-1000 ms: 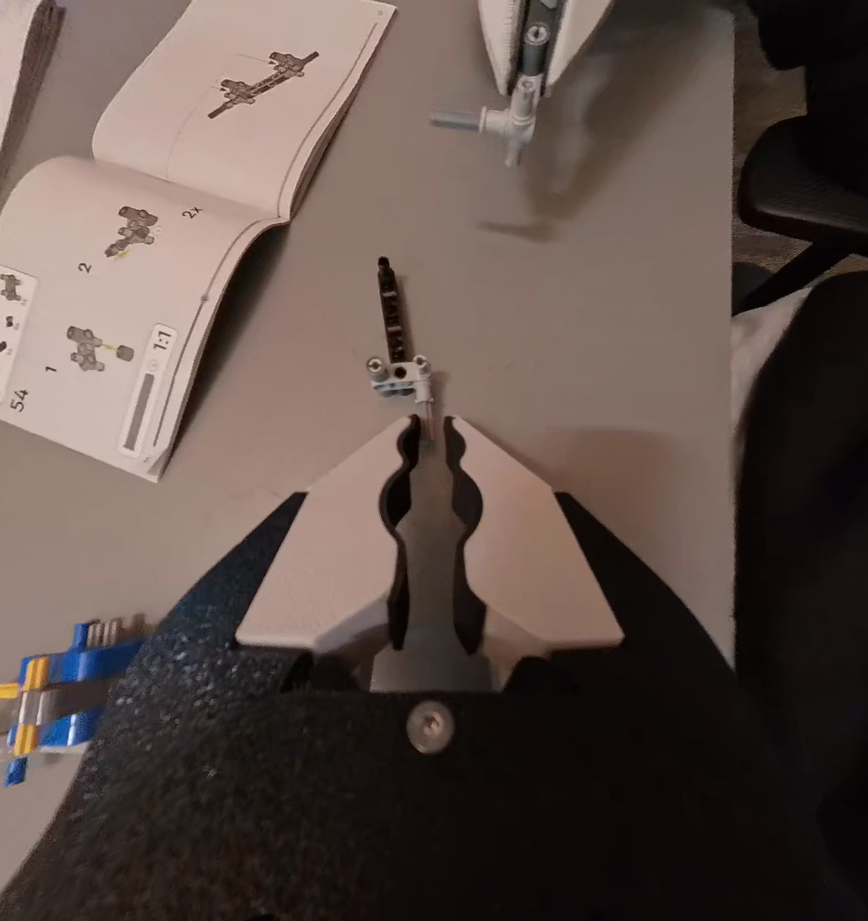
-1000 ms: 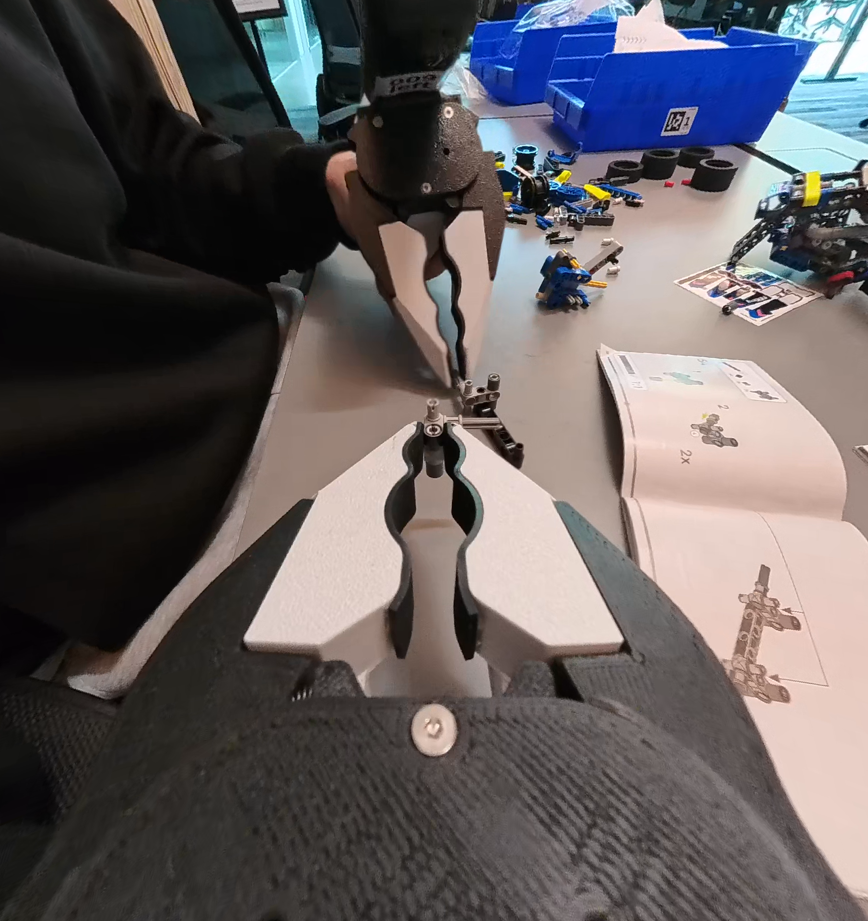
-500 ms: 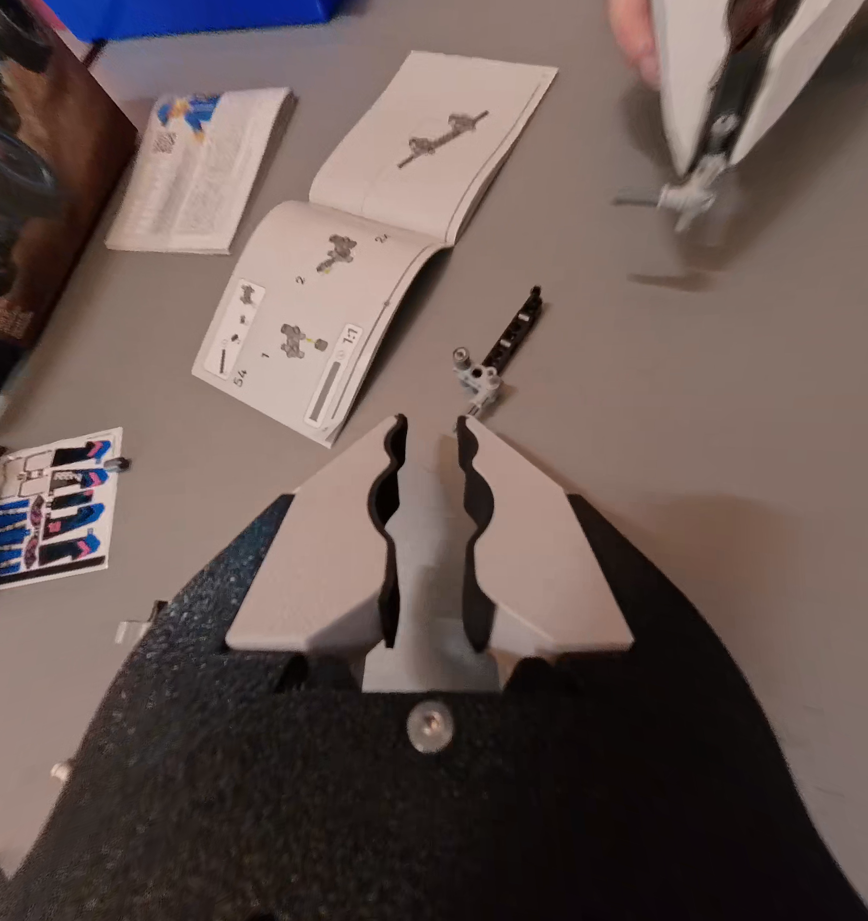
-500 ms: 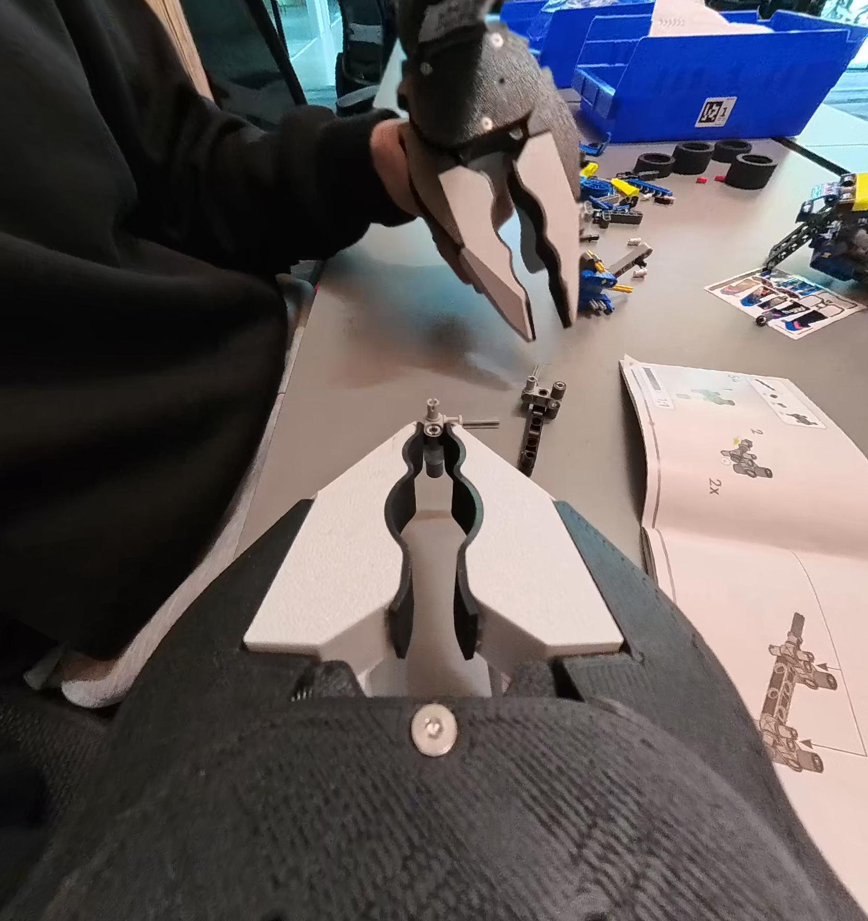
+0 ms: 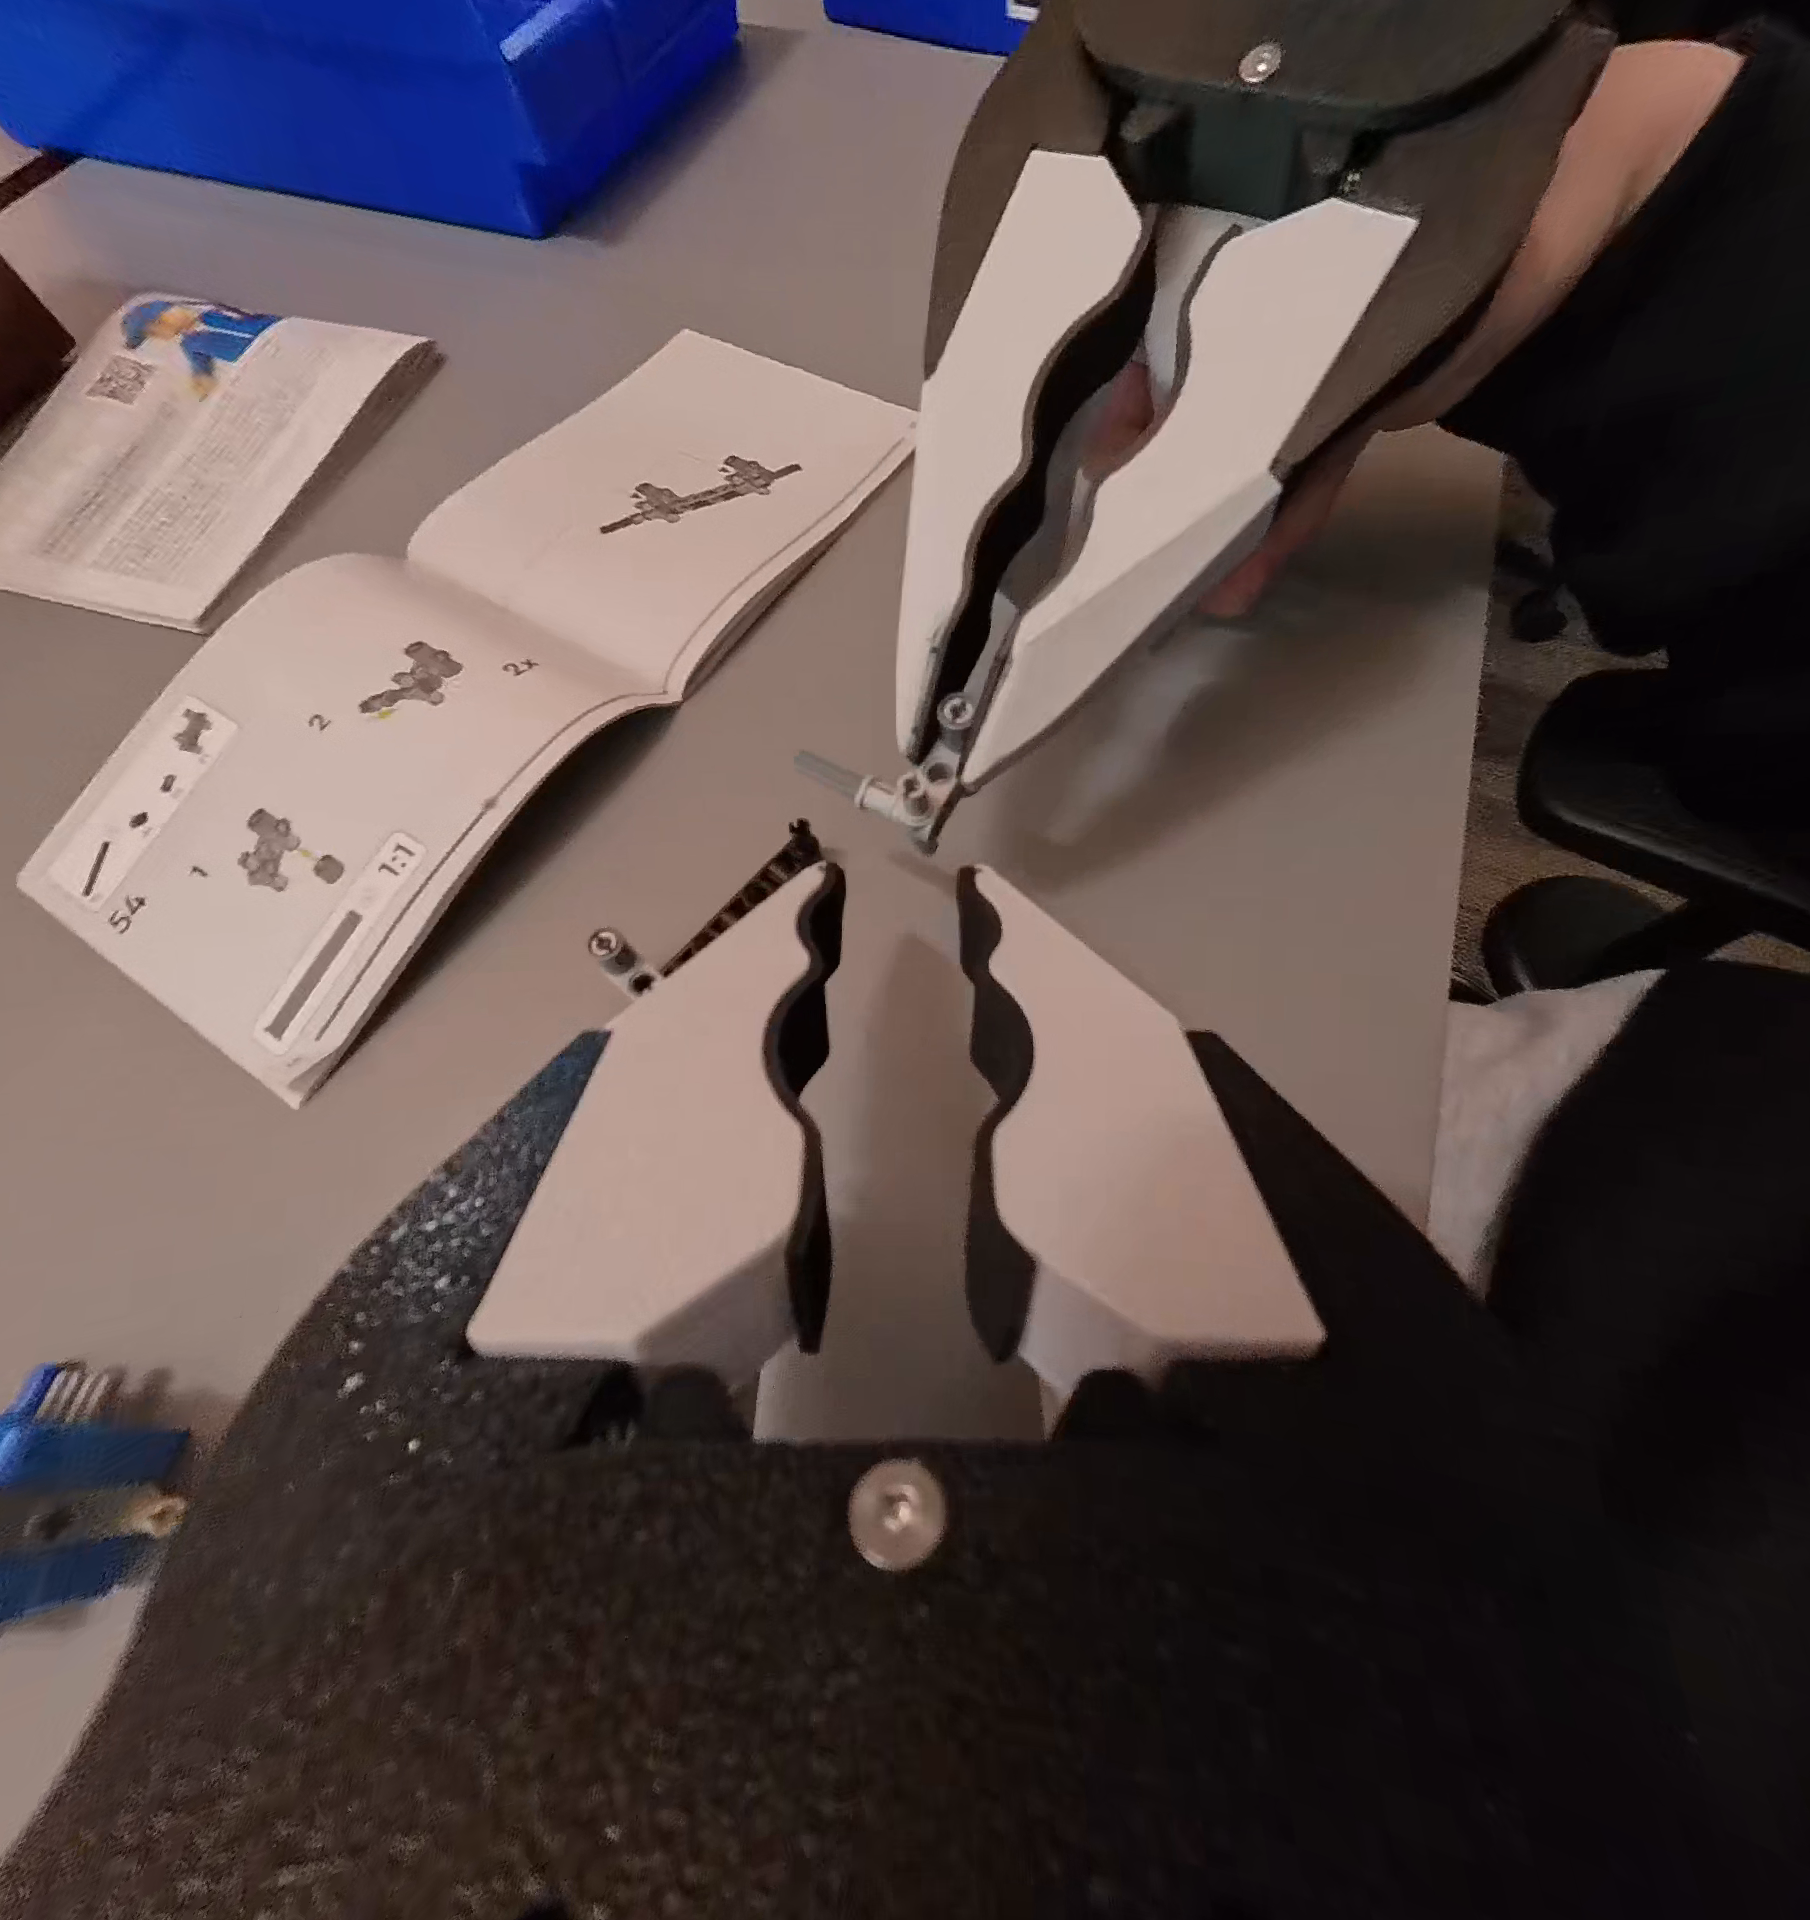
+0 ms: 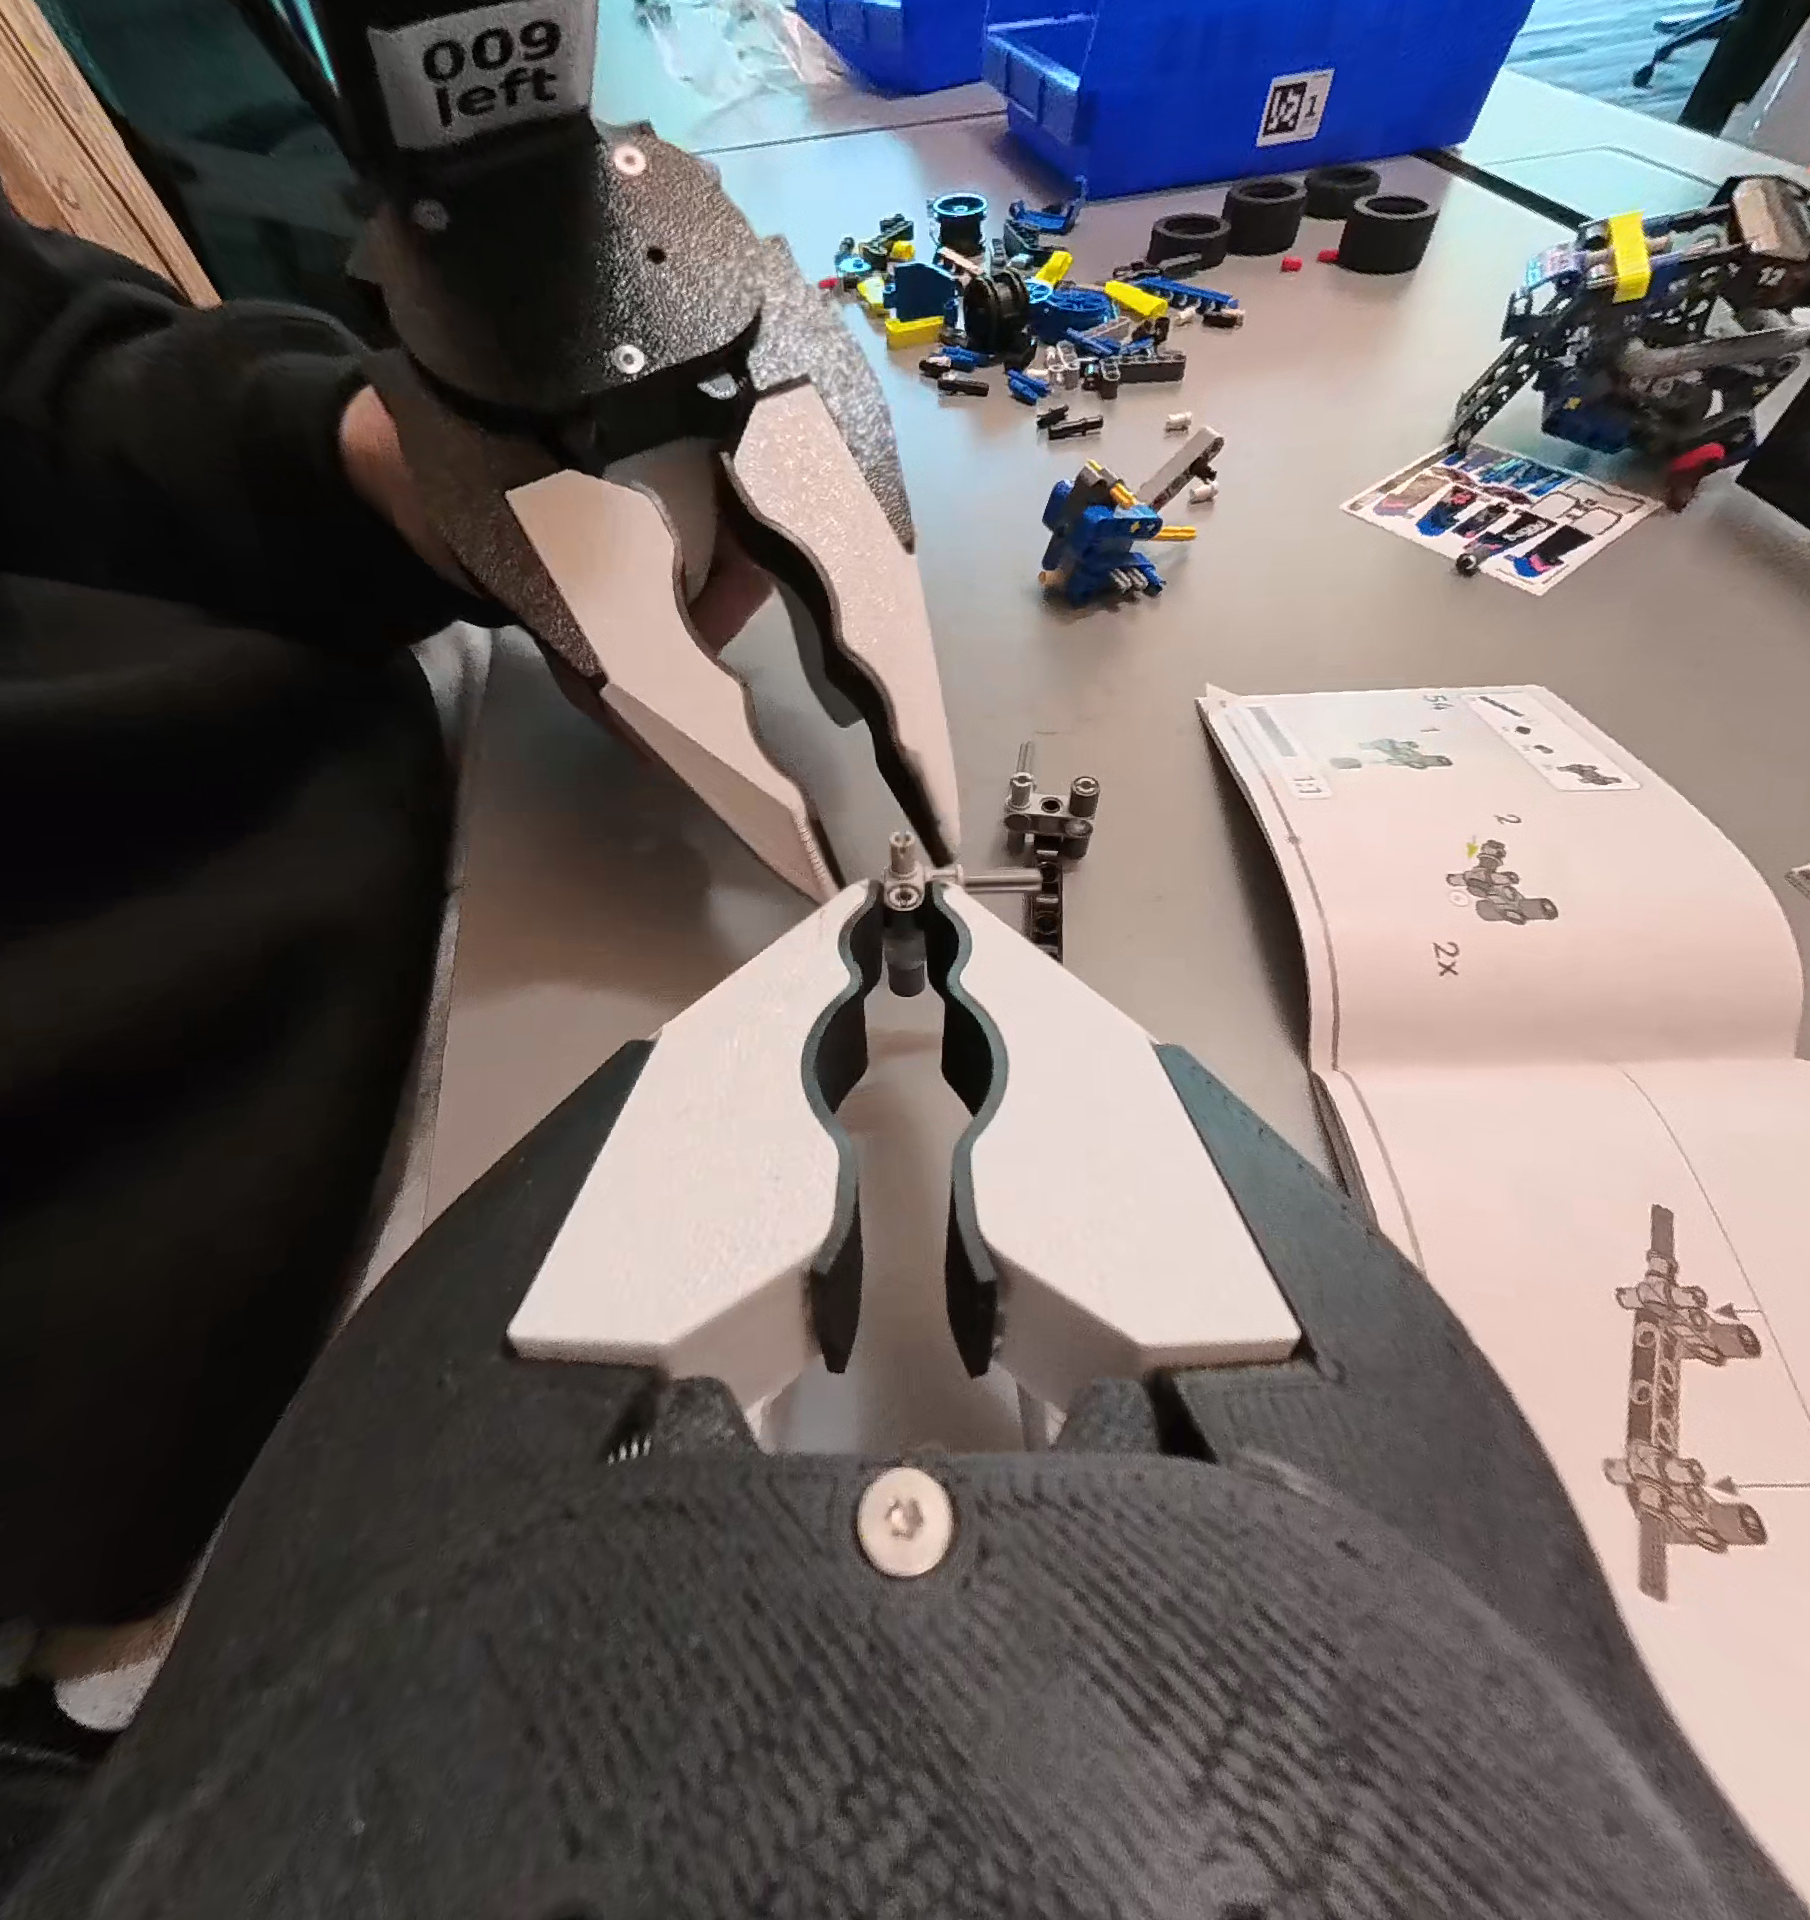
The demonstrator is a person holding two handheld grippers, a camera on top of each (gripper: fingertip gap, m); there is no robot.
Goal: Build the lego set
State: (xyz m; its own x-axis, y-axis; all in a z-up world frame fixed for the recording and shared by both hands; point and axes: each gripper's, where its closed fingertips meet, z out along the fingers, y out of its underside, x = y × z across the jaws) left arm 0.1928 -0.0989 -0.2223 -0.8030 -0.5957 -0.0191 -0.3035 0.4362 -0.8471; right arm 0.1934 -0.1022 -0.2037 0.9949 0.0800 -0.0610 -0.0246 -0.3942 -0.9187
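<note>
At twelve o'clock we see blue plastic bins (image 6: 1233,94), contents hidden. Our left gripper (image 5: 899,883) hangs released, tips angled down. At its one o'clock, our right gripper (image 6: 906,899) pinches the small grey connector-and-axle piece (image 6: 906,891) above the grey table (image 6: 1192,623).

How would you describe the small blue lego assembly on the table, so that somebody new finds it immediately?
Start at the open instruction booklet on the grey table. Beyond it, before the pile of loose parts, the small blue assembly stands alone. Unlike the bigger model near the sticker sheet, it has a grey beam sticking out.
</note>
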